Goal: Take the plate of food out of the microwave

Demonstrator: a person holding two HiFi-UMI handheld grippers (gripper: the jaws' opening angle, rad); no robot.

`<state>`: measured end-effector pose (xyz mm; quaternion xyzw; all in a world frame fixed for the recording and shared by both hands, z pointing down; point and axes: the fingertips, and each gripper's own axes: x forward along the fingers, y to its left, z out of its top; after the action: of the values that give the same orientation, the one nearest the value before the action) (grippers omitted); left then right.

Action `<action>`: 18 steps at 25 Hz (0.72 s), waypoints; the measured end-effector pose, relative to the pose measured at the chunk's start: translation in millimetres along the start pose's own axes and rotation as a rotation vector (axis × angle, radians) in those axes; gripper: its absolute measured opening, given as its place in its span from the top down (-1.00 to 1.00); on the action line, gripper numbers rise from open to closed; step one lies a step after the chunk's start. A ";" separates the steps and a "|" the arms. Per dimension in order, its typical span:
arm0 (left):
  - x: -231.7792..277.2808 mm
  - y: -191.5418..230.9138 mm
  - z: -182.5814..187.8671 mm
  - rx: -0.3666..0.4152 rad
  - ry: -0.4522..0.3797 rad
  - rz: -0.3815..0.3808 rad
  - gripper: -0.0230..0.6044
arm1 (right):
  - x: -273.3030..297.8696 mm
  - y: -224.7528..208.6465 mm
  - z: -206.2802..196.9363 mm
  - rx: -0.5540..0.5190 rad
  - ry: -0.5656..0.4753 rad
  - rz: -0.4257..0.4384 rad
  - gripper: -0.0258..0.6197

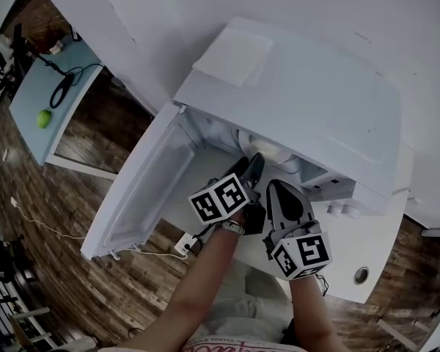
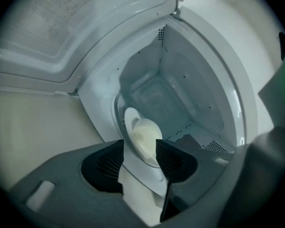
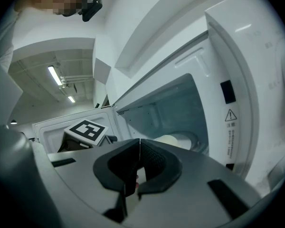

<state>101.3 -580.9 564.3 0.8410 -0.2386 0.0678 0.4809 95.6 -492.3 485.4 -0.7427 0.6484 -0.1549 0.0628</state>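
The microwave [image 1: 308, 86] stands on the white counter [image 1: 381, 244] with its door [image 1: 143, 189] swung wide open to the left. Both grippers are up at the opening. The left gripper [image 1: 251, 169] is reaching in past the front edge of the cavity, and its own view shows its jaws spread apart, with the plate of food [image 2: 143, 136] right between them. I can't tell from here whether either pad actually touches the rim. The plate is inside the microwave, sitting on the glass turntable [image 2: 154, 177], white with a pale mound of food on it. From above only a pale sliver of it shows in the opening. The right gripper [image 1: 277, 191] hangs just outside, beside the left one, near the counter's front edge. Its jaws are pressed together and there's nothing between them.
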 end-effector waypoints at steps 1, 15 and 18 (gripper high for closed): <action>1.8 1.6 0.1 -0.008 0.014 0.023 0.24 | 1.1 0.4 2.8 -0.002 -0.004 0.001 0.88; 10.2 21.3 -5.7 -0.099 0.161 0.260 0.29 | 7.5 -4.9 20.3 -0.032 -0.025 -0.002 0.88; 6.3 21.6 -6.9 -0.149 0.182 0.227 0.34 | 6.3 -6.8 22.0 -0.038 -0.022 -0.005 0.88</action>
<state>97.6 -586.3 586.8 0.7608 -0.2920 0.1797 0.5510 109.6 -499.8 467.6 -0.7471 0.6486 -0.1344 0.0557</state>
